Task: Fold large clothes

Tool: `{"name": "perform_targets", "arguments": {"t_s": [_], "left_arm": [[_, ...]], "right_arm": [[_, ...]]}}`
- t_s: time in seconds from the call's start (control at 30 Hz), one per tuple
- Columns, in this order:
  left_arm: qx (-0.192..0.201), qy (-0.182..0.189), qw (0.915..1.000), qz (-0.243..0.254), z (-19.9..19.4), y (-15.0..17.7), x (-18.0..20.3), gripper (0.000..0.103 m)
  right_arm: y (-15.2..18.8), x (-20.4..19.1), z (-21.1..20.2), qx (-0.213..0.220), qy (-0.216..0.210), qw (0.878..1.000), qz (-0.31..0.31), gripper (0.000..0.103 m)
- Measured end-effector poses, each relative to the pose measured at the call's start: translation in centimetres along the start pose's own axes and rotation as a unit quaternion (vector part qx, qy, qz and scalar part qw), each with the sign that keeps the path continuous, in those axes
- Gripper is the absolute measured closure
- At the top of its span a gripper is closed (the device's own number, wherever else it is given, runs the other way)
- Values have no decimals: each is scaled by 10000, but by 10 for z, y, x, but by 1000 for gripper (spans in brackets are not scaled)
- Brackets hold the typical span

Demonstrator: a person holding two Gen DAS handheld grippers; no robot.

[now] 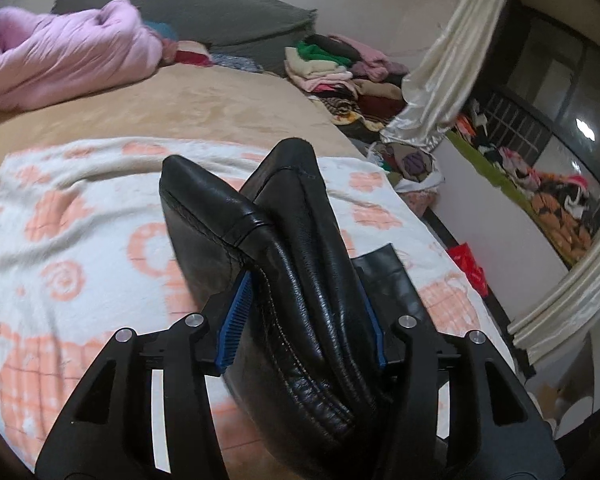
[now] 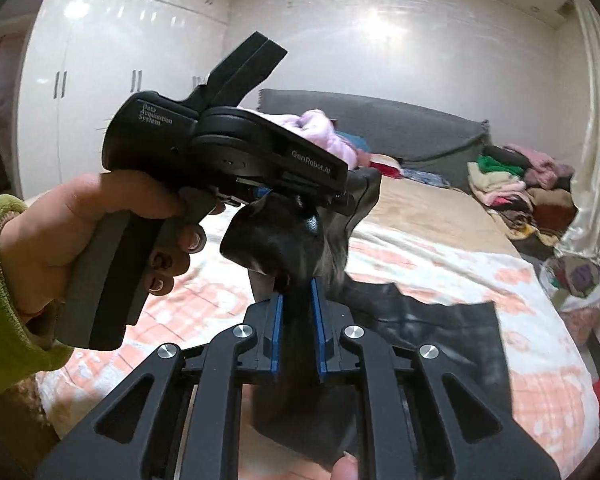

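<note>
L gripper (image 1: 302, 320) & R gripper (image 2: 298, 328), jaws clamped on black leather garment (image 1: 300, 240) over blanket (image 1: 80, 240): keep edges aligned, lower evenly.

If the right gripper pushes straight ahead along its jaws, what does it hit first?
Likely the left gripper, just ahead, clamped on the same black leather garment that the right gripper holds. Depth is uncertain.

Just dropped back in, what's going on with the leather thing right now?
A person is working over a bed with a gripper in each hand. Both the left gripper and the right gripper are clamped on a black leather garment, holding bunched folds of it up above the white and orange blanket. Part of the garment still lies flat on the blanket. No fold looks finished yet.
</note>
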State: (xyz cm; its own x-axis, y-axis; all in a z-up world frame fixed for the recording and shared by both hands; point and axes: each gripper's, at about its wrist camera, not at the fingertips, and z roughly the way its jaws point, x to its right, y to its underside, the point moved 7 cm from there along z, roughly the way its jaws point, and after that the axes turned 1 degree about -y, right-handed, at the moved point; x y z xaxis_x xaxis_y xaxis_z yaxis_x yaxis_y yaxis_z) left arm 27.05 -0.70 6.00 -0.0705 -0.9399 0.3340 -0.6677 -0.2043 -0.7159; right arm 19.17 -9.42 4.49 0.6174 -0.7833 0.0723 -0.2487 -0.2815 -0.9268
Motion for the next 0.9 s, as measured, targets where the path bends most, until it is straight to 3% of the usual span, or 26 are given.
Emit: {"name": "perform_targets", "arguments": {"t_s": [0.23,0.43,0.57,0.6,0.63,0.7,0.8,0.9], "left_arm": [[-167,33,9991,391,29,3,49,57],[-479,76,9972,562,68,12,82,53],[-676,222,9963,473,89,21,96,53],[-723,271,9960,443,94,24,99,54],[-760,343,9957,397,98,25,101,53],[-787,486,9953,295,102,29,101,53],[-651,440,9967,221,96,29,90,43],[-797,235,9965,51,102,39,67,40]], "right_arm": [[27,42,-20,42,267,9980,572,92],[59,85,-29,-118,296,9890,1441,92],[89,107,-37,-348,402,9749,2161,92],[94,117,-37,-409,499,9715,2281,94],[100,124,-40,-437,595,9681,2394,103],[112,149,-45,-535,873,9587,2655,103],[135,174,-47,-791,887,9411,3166,103],[140,187,-47,-706,466,9221,3777,97]]}}
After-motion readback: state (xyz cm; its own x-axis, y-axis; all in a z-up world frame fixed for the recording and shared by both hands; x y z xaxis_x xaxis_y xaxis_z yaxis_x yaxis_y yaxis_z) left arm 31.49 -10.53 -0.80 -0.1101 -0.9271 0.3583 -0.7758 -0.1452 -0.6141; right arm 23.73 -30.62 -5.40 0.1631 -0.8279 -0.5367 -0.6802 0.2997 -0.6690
